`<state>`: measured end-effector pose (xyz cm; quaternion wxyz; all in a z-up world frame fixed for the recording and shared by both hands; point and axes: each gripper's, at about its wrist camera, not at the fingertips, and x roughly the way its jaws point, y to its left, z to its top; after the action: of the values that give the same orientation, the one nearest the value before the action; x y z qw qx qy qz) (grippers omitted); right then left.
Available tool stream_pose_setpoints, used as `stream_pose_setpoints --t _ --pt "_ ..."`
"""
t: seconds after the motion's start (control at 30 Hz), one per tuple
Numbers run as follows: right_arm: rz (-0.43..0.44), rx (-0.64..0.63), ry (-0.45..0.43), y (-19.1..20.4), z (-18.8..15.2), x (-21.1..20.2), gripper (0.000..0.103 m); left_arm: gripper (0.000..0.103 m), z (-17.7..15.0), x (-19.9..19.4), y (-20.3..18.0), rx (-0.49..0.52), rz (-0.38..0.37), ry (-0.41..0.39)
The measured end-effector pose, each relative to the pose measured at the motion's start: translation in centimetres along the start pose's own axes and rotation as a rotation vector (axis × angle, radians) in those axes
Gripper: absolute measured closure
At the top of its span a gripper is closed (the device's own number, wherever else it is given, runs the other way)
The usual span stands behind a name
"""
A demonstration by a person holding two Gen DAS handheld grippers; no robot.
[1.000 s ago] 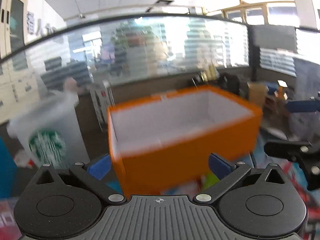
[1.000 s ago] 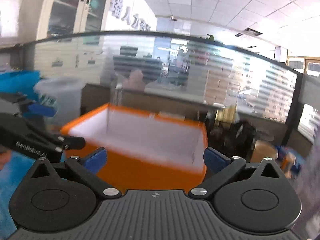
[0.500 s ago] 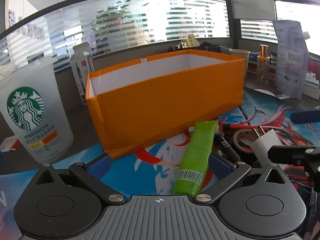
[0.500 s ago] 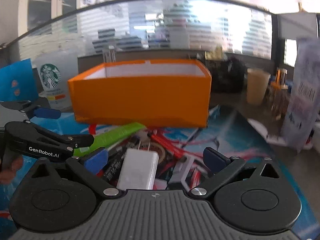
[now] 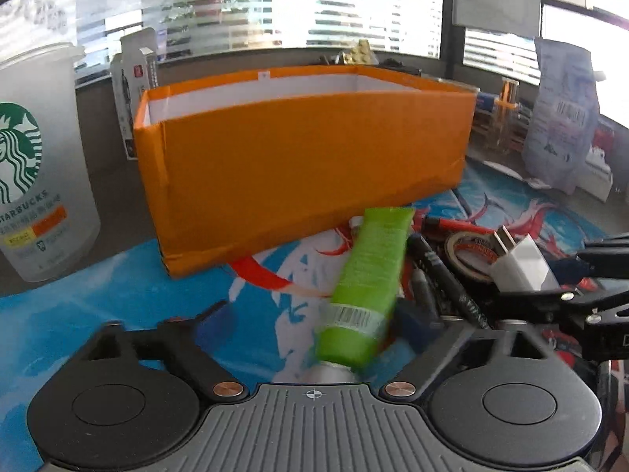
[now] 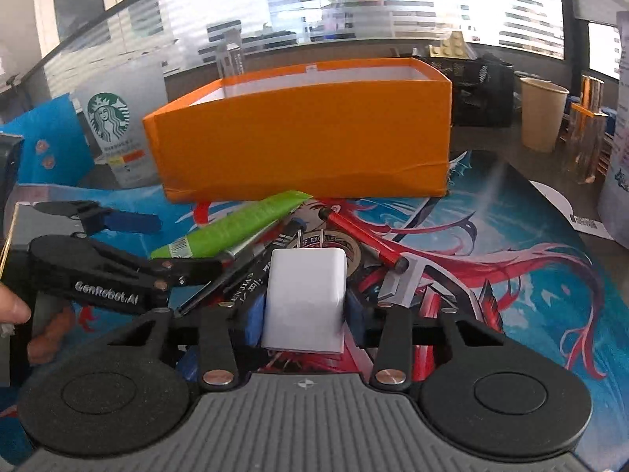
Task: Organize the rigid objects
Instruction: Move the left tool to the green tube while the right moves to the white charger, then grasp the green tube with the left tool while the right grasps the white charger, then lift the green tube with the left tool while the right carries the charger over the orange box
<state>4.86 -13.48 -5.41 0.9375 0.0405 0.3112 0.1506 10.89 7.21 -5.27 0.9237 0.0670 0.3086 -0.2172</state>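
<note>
Left wrist view: my left hand-held gripper (image 5: 310, 326) is closing round the green tube (image 5: 367, 283), which lies on the worktop mat (image 5: 118, 295) with its crimped end just beside the orange box (image 5: 306, 157); pads not on it yet. I'm near the cap end, so the long body could droop or swing, and the tube looks blurred, maybe already nudged. Right wrist view: my right hand-held gripper (image 6: 302, 314) is closing on the white charger (image 6: 304, 299), blue pads at both its flanks, so I count it as gripped. Smooth shell could squirt out forward. Charger sits on the tape roll (image 6: 342, 244) and black pens (image 6: 243, 275), so lifting may drag them. My two grippers are close and could collide
</note>
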Motion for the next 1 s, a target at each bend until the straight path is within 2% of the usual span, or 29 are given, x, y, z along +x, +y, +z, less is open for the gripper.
stream_pose_setpoints --t 0.03,0.23,0.43,0.7,0.87,1.0 --pt "0.006 0.005 0.001 -0.2 0.0 0.0 0.064 0.054 0.1 -0.1 0.0 0.001 0.002 -0.005" --pt "0.010 0.036 0.005 -1.5 0.4 -0.2 0.064 0.060 0.5 -0.2 -0.3 -0.003 -0.037 0.009" --pt "0.041 0.065 -0.008 -2.7 1.0 -1.2 0.065 0.067 1.0 -1.0 -0.3 -0.105 -0.115 0.014" --pt "0.067 0.066 -0.040 -3.3 1.7 -2.3 0.065 0.075 1.8 -2.4 -1.1 -0.157 -0.154 -0.001" --pt "0.071 0.041 -0.077 -3.1 2.6 -3.4 0.065 0.077 3.9 -5.0 -1.2 -0.147 -0.153 -0.090" --pt "0.075 0.032 -0.102 -3.1 3.2 -3.9 0.065 0.077 4.7 -5.8 -1.4 -0.142 -0.136 -0.117"
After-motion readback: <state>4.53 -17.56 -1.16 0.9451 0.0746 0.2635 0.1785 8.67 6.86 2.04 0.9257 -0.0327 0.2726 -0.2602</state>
